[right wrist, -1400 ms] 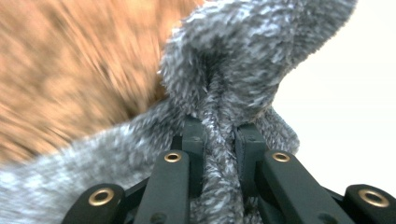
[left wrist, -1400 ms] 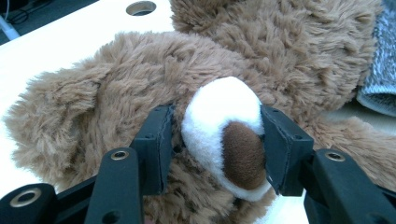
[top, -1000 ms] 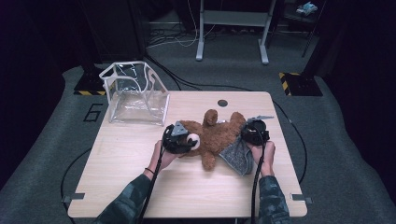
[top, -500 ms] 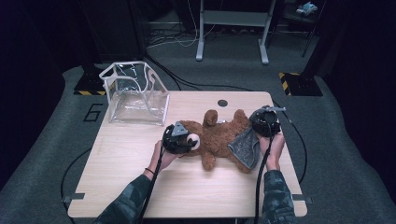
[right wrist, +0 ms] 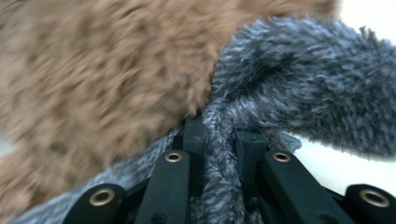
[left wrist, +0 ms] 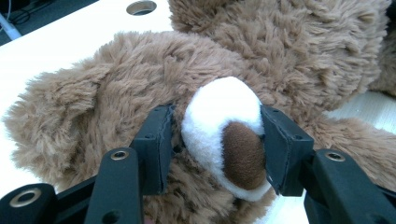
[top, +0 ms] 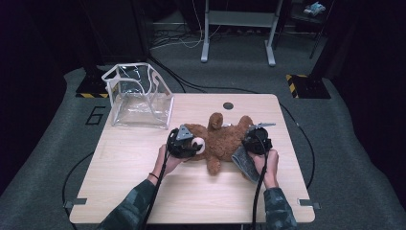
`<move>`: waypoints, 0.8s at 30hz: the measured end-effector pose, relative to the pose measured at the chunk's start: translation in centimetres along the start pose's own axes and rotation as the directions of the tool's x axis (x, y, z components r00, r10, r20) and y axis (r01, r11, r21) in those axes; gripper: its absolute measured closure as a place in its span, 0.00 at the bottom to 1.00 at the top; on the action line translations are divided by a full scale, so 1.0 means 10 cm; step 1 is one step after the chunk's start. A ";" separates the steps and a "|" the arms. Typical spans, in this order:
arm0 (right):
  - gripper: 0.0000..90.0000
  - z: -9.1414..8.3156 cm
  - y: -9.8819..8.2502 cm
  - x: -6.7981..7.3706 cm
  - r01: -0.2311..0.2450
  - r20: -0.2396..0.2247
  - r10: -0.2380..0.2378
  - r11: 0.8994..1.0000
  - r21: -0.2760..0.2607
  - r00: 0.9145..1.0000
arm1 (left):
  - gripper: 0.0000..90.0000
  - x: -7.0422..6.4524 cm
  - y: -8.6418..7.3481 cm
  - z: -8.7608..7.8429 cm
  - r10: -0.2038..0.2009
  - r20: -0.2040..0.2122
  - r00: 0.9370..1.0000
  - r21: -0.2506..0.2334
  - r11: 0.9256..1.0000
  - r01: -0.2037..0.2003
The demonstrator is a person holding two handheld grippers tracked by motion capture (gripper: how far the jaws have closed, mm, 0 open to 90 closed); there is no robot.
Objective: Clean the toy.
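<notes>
A brown bear [top: 225, 136] lies on the table [top: 143, 163] at the centre of the high view, its head toward the left of the frame. The left gripper [top: 182, 142] is clamped on the bear's white muzzle [left wrist: 224, 126]: in the left gripper view the two black pads press into the muzzle from either side, with the dark nose just inside the right pad. That hand has not shifted over the last second.

The right gripper [top: 257, 141] has. Half a second ago it stood higher in the high view, at the bear's upper right with the grey cloth [top: 245, 163] hanging below it; now it sits lower and closer to the bear's side, and the cloth trails from it toward the lower right of the frame, lying partly on the table. In the right gripper view its jaws are pinched tight on a fold of the grey fuzzy cloth [right wrist: 224, 154], with brown fur blurred across the upper left, so the hand looks to be in motion.

My reading is that the left grip anchors the head while the right hand works the cloth along the bear's body, either drawing it on or off; the frames don't settle which. A clear bag [top: 139, 96] stands at the table's upper left, well apart from both hands
</notes>
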State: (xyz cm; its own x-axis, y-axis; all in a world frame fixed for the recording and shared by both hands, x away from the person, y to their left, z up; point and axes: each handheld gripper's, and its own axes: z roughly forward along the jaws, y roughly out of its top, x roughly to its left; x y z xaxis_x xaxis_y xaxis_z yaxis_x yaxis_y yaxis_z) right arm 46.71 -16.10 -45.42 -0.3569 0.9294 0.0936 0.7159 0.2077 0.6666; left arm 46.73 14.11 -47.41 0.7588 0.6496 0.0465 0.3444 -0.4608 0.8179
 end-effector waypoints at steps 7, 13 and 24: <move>0.87 -0.37 -0.04 -0.07 -0.034 -0.014 0.033 0.994 -0.107 0.999 | 0.54 0.00 0.00 0.00 -0.003 0.000 1.000 -0.002 1.000 0.003; 0.87 -0.14 -0.09 0.11 0.027 0.044 -0.027 1.000 0.013 0.999 | 0.54 -0.01 0.01 -0.01 -0.001 -0.007 1.000 0.007 1.000 0.001; 0.87 -0.21 -0.52 -0.24 -0.002 0.157 -0.017 0.993 0.120 0.987 | 0.54 -0.02 0.00 0.00 -0.010 -0.007 1.000 0.000 1.000 0.010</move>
State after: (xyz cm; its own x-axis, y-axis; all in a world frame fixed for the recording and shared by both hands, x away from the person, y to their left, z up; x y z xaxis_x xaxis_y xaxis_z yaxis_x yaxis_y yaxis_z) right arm 42.56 -20.07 -47.55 -0.2704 0.9621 -0.0348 0.7837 0.2409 0.5725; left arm 46.61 13.99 -47.37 0.7512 0.6588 0.0421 0.3522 -0.4538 0.8185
